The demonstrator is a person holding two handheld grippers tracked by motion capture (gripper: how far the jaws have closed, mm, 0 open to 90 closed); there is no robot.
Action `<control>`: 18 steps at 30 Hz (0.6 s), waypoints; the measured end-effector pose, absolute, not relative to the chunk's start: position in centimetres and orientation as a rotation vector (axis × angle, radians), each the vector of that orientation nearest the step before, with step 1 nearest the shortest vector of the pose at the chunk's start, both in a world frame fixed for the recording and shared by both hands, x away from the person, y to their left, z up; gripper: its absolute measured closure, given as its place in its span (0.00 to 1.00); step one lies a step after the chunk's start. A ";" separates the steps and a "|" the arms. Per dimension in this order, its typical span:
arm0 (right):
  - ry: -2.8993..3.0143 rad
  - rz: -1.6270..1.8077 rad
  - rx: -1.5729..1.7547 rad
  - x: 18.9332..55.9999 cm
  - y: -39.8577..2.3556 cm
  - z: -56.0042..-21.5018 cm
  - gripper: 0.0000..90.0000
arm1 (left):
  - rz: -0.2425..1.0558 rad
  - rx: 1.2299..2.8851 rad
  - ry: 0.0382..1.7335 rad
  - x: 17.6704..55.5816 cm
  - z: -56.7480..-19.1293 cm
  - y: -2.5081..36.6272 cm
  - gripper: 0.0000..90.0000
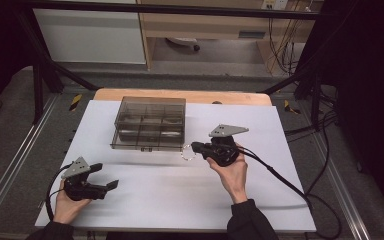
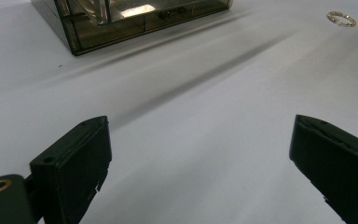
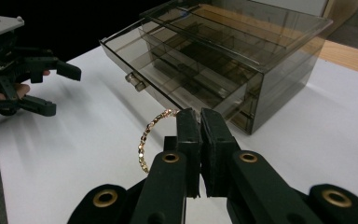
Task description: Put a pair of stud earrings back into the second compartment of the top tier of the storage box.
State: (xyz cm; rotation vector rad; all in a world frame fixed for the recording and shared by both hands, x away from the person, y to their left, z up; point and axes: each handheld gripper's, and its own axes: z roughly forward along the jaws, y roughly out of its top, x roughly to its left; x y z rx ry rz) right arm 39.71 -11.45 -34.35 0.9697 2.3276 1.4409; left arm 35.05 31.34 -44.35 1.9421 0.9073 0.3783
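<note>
A thin gold bracelet (image 3: 144, 137) hangs as a loop from the tips of my right gripper (image 3: 199, 114), which is shut on its top end. From above, the bracelet (image 1: 187, 153) sits just left of the right gripper (image 1: 194, 146), in front of the box's right corner. A smoky see-through drawer box (image 1: 150, 122) stands at the back middle of the white table. One drawer (image 3: 135, 81) with a small knob is pulled out a little. My left gripper (image 1: 107, 175) rests at the near left, open and holding nothing. Its view shows the bracelet (image 2: 341, 18) far off.
The white tabletop (image 1: 145, 195) has a wooden strip (image 1: 180, 95) along its far edge. A black cable (image 1: 280, 177) trails from the right gripper across the right side. Dark frame bars and floor rails surround the table.
</note>
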 end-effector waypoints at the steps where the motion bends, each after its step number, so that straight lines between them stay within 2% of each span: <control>1: 2.328 1.440 0.966 39.8 -11.2 -34.3 0.97 | 0.378 1.942 0.908 35.0 -44.3 31.3 0.06; 18: 2.323 1.456 0.953 41.6 -7.1 -33.8 0.97 | 0.378 1.939 0.908 35.0 -44.3 31.4 0.06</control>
